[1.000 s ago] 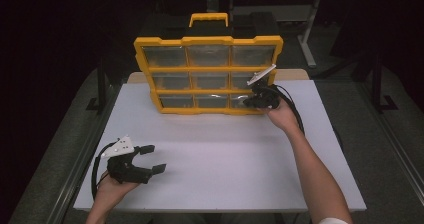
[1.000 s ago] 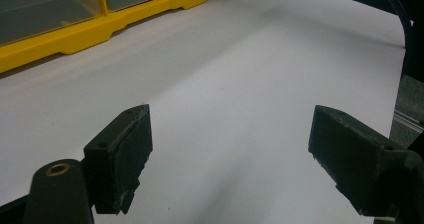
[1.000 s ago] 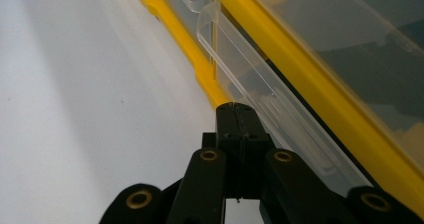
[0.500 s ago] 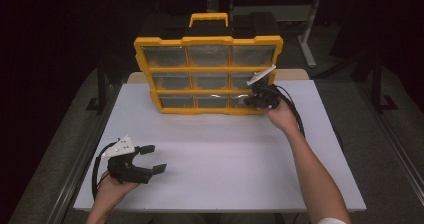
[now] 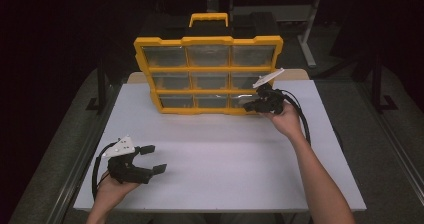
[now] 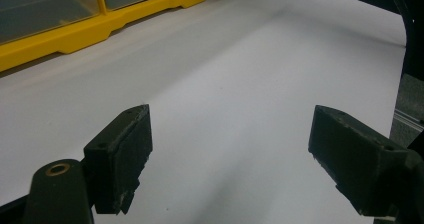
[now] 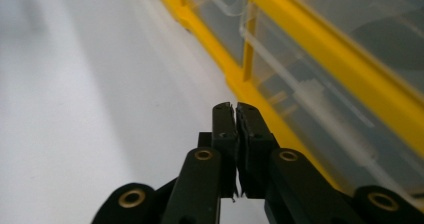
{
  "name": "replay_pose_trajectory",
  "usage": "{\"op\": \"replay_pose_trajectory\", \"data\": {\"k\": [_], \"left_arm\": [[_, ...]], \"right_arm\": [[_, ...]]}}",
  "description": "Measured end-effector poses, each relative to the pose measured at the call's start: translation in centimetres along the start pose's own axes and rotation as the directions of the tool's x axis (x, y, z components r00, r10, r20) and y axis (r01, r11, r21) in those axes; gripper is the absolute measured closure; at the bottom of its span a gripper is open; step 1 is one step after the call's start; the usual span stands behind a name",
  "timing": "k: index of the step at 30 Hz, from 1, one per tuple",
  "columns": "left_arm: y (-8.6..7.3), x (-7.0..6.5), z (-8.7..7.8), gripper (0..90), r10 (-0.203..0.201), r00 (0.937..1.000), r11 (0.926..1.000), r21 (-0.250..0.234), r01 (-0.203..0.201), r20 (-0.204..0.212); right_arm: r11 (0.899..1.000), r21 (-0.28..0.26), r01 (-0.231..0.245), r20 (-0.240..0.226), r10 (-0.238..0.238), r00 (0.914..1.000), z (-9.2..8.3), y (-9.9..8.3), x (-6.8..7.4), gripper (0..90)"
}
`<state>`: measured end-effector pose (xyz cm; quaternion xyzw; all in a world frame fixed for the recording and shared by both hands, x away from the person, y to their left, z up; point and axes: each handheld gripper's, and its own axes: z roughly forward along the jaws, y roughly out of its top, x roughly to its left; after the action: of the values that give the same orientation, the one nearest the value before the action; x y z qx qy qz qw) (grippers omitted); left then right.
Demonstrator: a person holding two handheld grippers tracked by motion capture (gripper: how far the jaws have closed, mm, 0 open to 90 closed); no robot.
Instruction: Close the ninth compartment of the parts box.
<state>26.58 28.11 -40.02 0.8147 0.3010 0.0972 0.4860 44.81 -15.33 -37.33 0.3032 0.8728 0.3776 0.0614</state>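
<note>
A yellow parts organiser (image 5: 207, 74) with a carry handle (image 5: 208, 19) on top stands upright at the far side of the white table (image 5: 220, 154), its grid of clear-fronted drawers facing the person.

The right gripper (image 5: 250, 105) is held up against the organiser's lower right corner, level with the bottom row of drawers. In the right gripper view its two black jaws are pressed together with only a hairline slit between them, and nothing can be seen caught in that slit. Just beyond and to the right of the jaw tips in that view runs the yellow bottom rail of the organiser (image 7: 235, 79), with a clear drawer front (image 7: 320, 114) beside it. Whether the tips touch the frame cannot be told. The right hand (image 5: 285, 121) holds the gripper from behind, and the cable (image 5: 302, 119) loops back along the forearm.

The left gripper (image 5: 154, 159) sits in the left hand (image 5: 112, 189) near the table's near left corner, well apart from the organiser, which lies ahead and to its left in the left gripper view (image 6: 75, 34). Its jaws are spread wide and hold nothing; bare white tabletop (image 6: 235, 109) shows between them. A grey three-cornered plate (image 5: 120, 146) sits on top of it.
</note>
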Motion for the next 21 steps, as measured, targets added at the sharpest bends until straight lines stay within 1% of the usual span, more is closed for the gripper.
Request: {"op": "replay_pose_trajectory", "data": {"k": [1, 2, 4, 5, 6, 8, 9, 10, 17, 21], "left_arm": [[0.0, 0.0, 0.1, 17.5, -0.003, 1.0000, 1.0000, 0.000, 0.003, 0.001], [0.0, -0.1, 0.2, 17.5, -0.004, 1.0000, 1.0000, -0.004, 0.004, 0.002], [0.0, -0.1, 0.2, 17.5, 0.005, 1.0000, 1.0000, 0.004, -0.005, 0.002], [0.0, -0.1, 0.2, 17.4, 0.001, 1.0000, 1.0000, 0.008, -0.001, 0.002], [0.0, -0.1, 0.2, 17.4, -0.002, 1.0000, 0.9999, 0.011, 0.002, 0.003], [0.0, -0.1, 0.3, 17.4, 0.003, 1.0000, 0.9999, 0.012, -0.003, 0.001], [-0.1, 0.0, 0.4, 17.4, 0.001, 1.0000, 0.9999, 0.011, -0.001, 0.000], [-0.1, -0.1, 0.4, 17.4, -0.011, 0.9999, 0.9999, 0.004, 0.011, -0.002], [-0.3, 0.0, 0.7, 17.5, -0.029, 0.9996, 0.9996, 0.004, 0.029, -0.002], [-0.4, -0.1, 0.7, 17.5, -0.030, 0.9995, 0.9995, 0.002, 0.030, -0.004]], "right_arm": [[1.000, -0.002, -0.015, -0.007, 0.015, 0.9999, -0.2, -0.2, 0.1, 83.5], [1.000, -0.011, -0.015, -0.011, 0.015, 0.9998, -0.3, -0.4, 0.2, 82.0], [0.999, -0.025, -0.027, -0.034, 0.026, 0.9991, -0.6, -0.9, 0.1, 80.1], [0.999, -0.036, -0.025, -0.037, 0.024, 0.9990, -0.7, -1.2, 0.1, 79.2], [0.999, -0.038, -0.030, -0.038, 0.029, 0.9989, -0.9, -1.4, 0.1, 78.3], [0.997, -0.058, -0.045, -0.052, 0.042, 0.9978, -1.2, -2.0, 0.1, 77.0], [0.996, -0.063, -0.056, -0.060, 0.052, 0.9968, -1.3, -2.3, 0.0, 76.2], [0.996, -0.065, -0.060, -0.064, 0.056, 0.9964, -1.4, -2.5, 0.0, 75.1], [0.996, -0.058, -0.074, -0.069, 0.070, 0.9952, -1.4, -3.6, 0.5, 63.6], [0.992, -0.090, -0.089, -0.075, 0.083, 0.9938, -1.7, -4.0, 0.7, 58.1]]}}
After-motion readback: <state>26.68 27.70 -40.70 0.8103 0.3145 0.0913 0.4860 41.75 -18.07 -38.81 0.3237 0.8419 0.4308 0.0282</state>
